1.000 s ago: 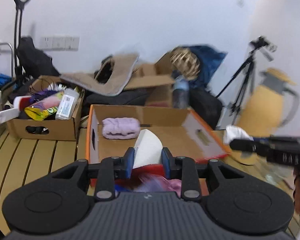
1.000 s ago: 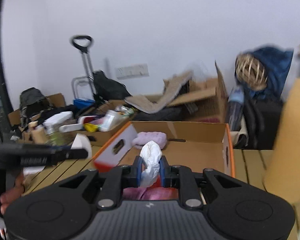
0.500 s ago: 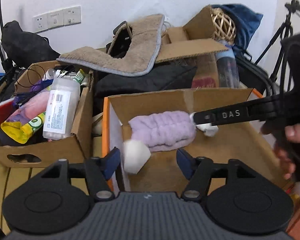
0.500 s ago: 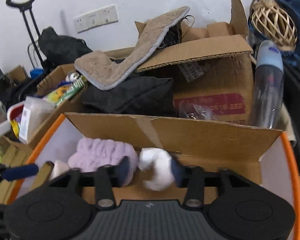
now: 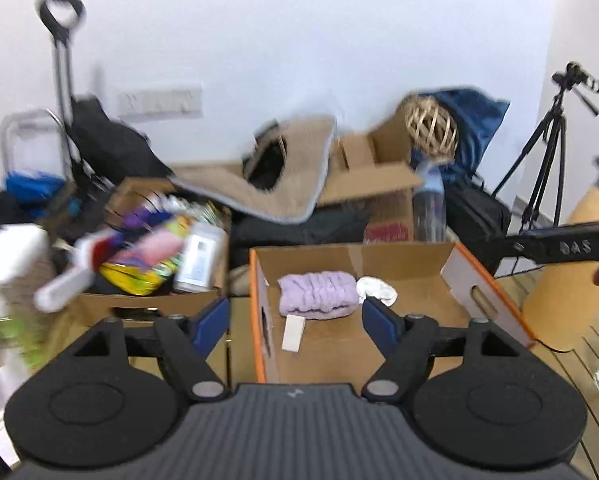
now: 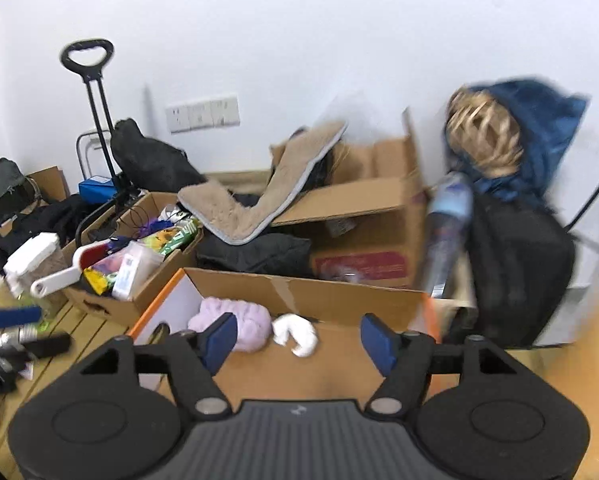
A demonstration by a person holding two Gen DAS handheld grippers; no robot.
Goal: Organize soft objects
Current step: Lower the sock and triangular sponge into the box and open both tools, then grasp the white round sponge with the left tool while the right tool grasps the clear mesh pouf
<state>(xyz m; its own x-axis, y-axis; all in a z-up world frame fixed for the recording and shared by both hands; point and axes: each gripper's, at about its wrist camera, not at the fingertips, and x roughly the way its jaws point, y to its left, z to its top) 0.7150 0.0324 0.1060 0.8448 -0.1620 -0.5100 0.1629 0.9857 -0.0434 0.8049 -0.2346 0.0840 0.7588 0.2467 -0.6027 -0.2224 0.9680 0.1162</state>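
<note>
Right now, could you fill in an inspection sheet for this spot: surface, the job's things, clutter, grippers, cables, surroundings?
Surface: slatted wooden table, crowded.
Job's things: purple fluffy cloth, crumpled white cloth and small white block lie loose in the orange-edged cardboard box.
Clutter: second box piled with packets and bottles; beige mat draped over cartons.
Grippers: left gripper and right gripper have just been opening; both open, nothing between the jaws.
Cables: nothing seen.
Surroundings: white wall, sockets, trolley handle, tripod.
</note>
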